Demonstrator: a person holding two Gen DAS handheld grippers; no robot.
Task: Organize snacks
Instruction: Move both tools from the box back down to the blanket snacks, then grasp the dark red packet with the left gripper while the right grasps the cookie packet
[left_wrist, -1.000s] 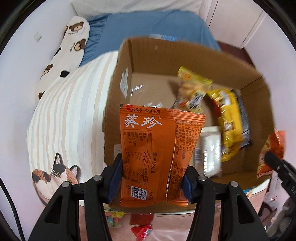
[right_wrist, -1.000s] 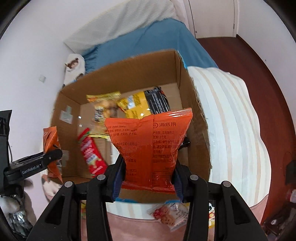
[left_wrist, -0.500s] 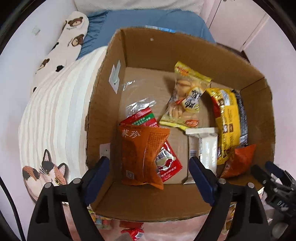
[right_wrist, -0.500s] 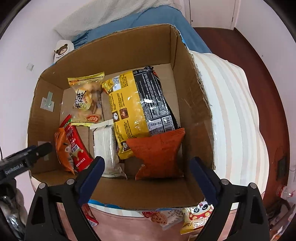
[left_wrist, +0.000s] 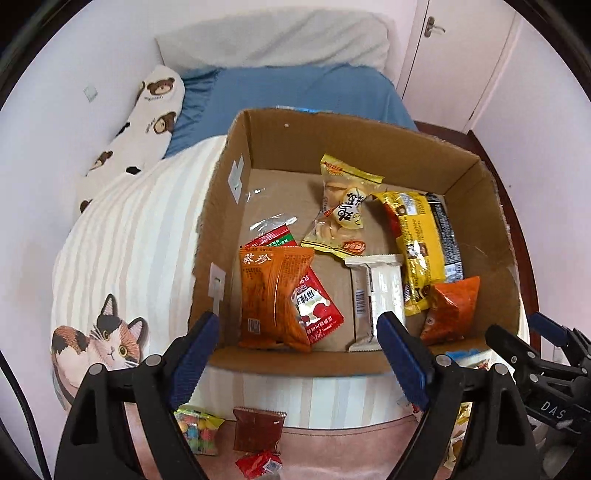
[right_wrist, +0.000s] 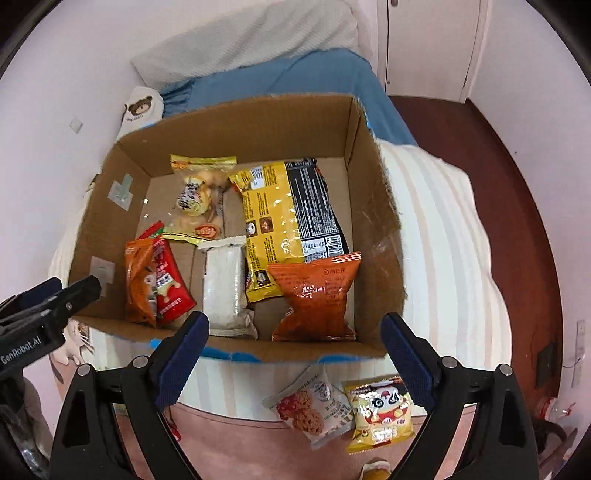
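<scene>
An open cardboard box (left_wrist: 221, 206) (right_wrist: 373, 206) sits on the bed and holds several snack packets. An orange packet (left_wrist: 271, 295) lies at its near left, partly over a red packet (left_wrist: 317, 310). Another orange packet (right_wrist: 314, 295) (left_wrist: 448, 314) lies at the near right, beside a yellow-black bag (right_wrist: 284, 221) and a white packet (right_wrist: 225, 288). My left gripper (left_wrist: 295, 354) is open and empty above the box's near edge. My right gripper (right_wrist: 293, 354) is open and empty too, in front of the near wall.
Loose snacks lie on the pink cover in front of the box: a candy bag (left_wrist: 197, 428), a dark red packet (left_wrist: 258, 428), a white cookie packet (right_wrist: 314, 406) and a yellow packet (right_wrist: 380, 417). Striped bedding, a bear pillow (left_wrist: 147, 118) and wooden floor (right_wrist: 517, 184) surround the box.
Both grippers opened and let their orange packets drop into the box, then pulled back toward me and up. The packets now lie on the box floor.
</scene>
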